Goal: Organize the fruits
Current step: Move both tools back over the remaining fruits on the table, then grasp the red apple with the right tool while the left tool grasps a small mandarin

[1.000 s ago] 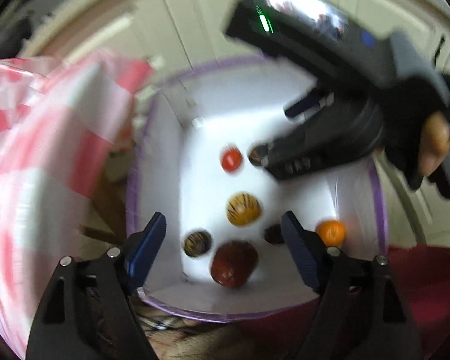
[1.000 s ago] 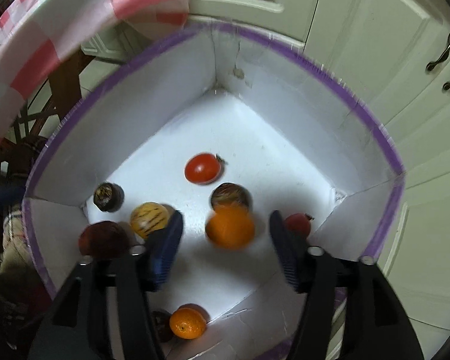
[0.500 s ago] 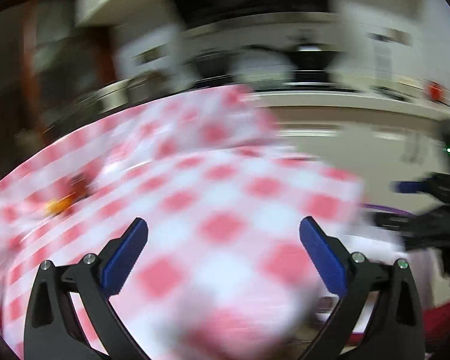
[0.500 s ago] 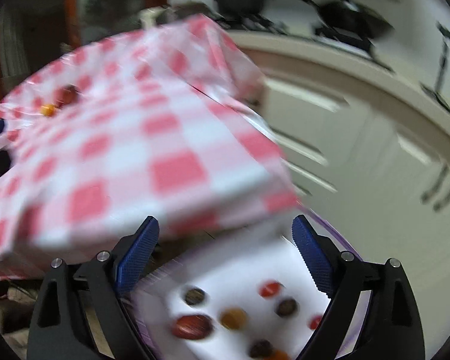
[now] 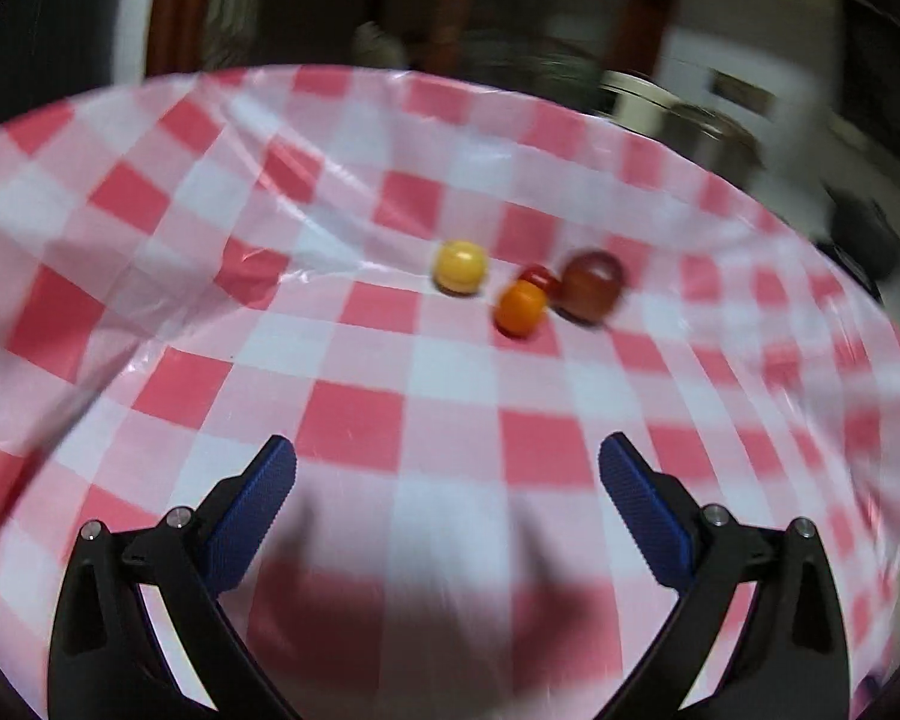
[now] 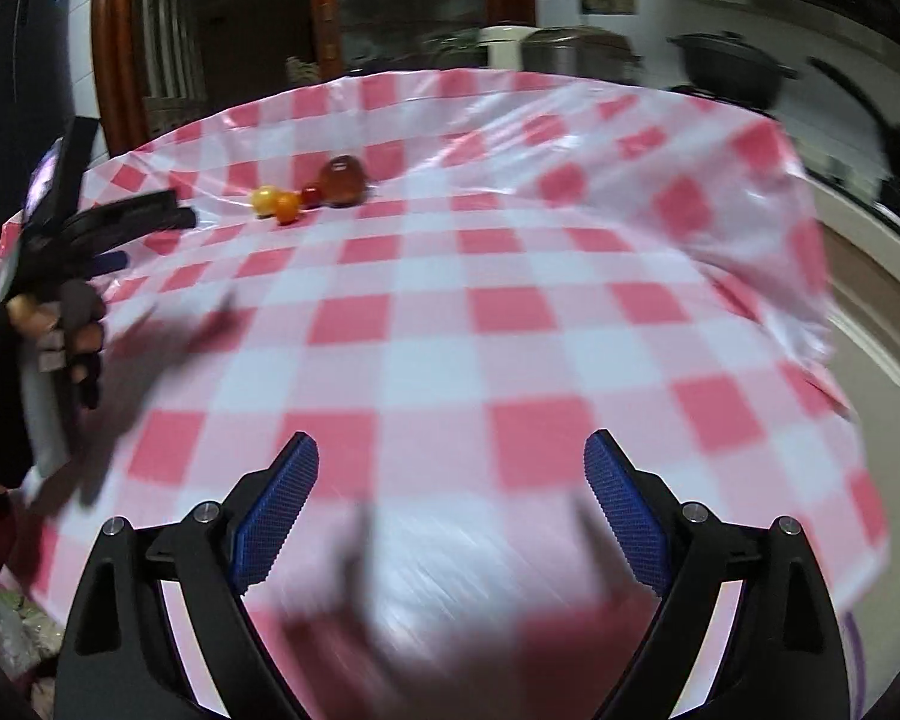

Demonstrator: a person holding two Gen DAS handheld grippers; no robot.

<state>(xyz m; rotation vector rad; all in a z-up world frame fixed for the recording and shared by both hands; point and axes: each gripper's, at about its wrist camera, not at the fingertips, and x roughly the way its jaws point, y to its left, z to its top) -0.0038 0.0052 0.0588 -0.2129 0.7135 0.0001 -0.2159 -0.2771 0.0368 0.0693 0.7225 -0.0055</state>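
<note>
- Jaws of both grippers stand spread wide with nothing between them: the left gripper (image 5: 447, 468) and the right gripper (image 6: 450, 462) each show blue ribbed pads (image 5: 252, 516) over the bench.
- Covering the bench is a glossy red-and-white checked plastic cloth (image 5: 450, 396), creased toward its far side.
- Four small fruits sit in a cluster on the far part of the cloth, well apart from both grippers: a round yellow fruit (image 5: 460, 267), a round orange fruit (image 5: 520, 308), a small red fruit (image 5: 540, 276) and a larger dark reddish-brown fruit (image 5: 592, 286).
- Orange, red and brown fruits look to be touching; the yellow one lies just beside them.
- From the right wrist view, the left gripper shows at the left edge, held by a hand in a dark fingerless glove (image 6: 69, 330).
- Dark pots (image 6: 732, 69) stand blurred behind the bench.
</note>
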